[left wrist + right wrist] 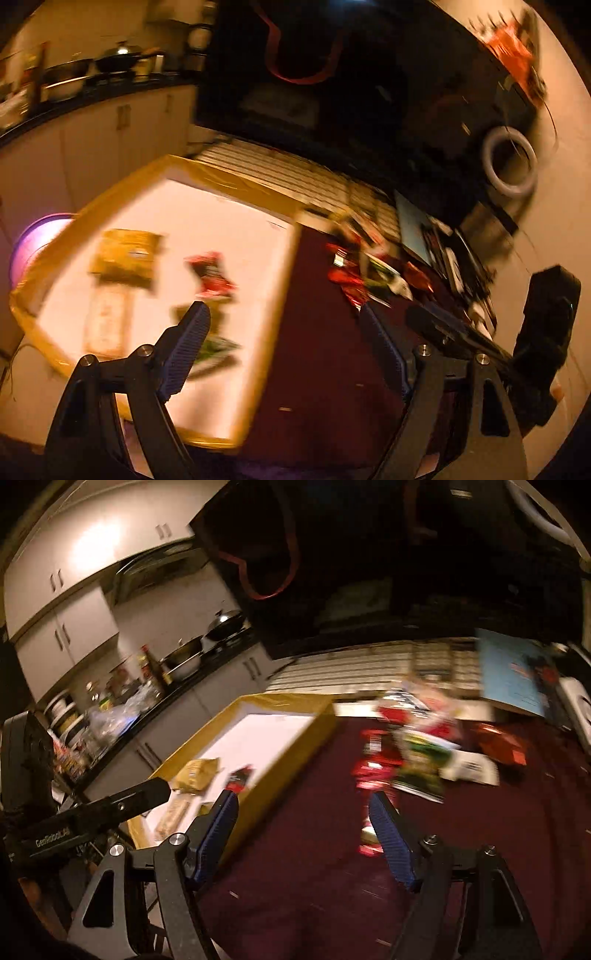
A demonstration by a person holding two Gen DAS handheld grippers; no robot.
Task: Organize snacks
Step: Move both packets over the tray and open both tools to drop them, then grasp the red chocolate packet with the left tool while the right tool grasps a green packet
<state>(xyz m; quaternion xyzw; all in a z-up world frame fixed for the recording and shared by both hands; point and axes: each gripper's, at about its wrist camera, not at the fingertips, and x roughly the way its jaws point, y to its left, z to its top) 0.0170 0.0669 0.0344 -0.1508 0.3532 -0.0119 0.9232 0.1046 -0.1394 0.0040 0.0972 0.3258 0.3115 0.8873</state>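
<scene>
A white box with yellow taped edges (pixel 280 280) (pixel 295 753) sits on the dark red tablecloth. Inside lie a yellow packet (pixel 125 258) (pixel 195 775), a red packet (pixel 212 275) (pixel 240 777), a pale long packet (pixel 107 321) and a green one (pixel 214 347). A loose pile of red and green snack packets (pixel 362 273) (pixel 402 760) lies on the cloth right of the box. My left gripper (pixel 284 314) is open and empty, over the box's right edge. My right gripper (pixel 303 805) is open and empty, between box and pile. Both views are motion-blurred.
A blue booklet (pixel 513 672) and a red packet (pixel 502 746) lie beyond the pile. A dark bag with red handles (pixel 306 55) (pixel 266 554) stands behind the table. A tape roll (pixel 509 166) sits at right. Kitchen counter with pots (pixel 192 657) is at left.
</scene>
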